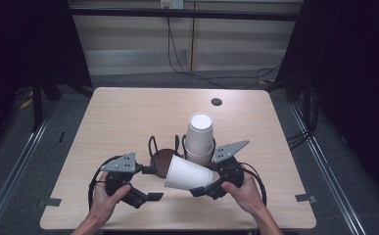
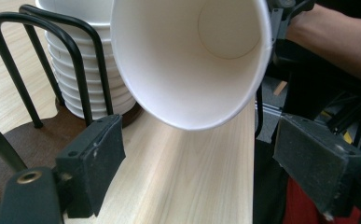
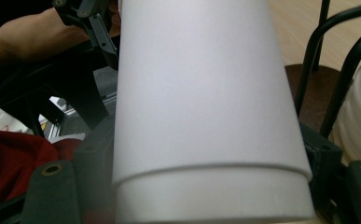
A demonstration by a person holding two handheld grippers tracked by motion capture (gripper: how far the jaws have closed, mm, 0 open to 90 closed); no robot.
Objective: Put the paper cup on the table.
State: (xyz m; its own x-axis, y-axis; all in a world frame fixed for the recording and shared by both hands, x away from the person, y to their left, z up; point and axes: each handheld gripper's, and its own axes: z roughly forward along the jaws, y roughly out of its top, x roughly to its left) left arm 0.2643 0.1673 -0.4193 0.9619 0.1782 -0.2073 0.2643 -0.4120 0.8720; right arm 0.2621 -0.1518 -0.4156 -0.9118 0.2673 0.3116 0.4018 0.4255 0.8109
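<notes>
A white paper cup lies on its side above the table's front middle, with my right gripper shut on its base end. Its open mouth faces my left gripper, which is open, its jaws spread below and to either side of the rim without touching it. In the right gripper view the cup's wall sits tight between the jaws of the right gripper. In the high view the left gripper stands just left of the cup's mouth.
A stack of upside-down white cups stands in a black wire holder on a dark round base, just behind the held cup. The wooden table has a cable hole at the back.
</notes>
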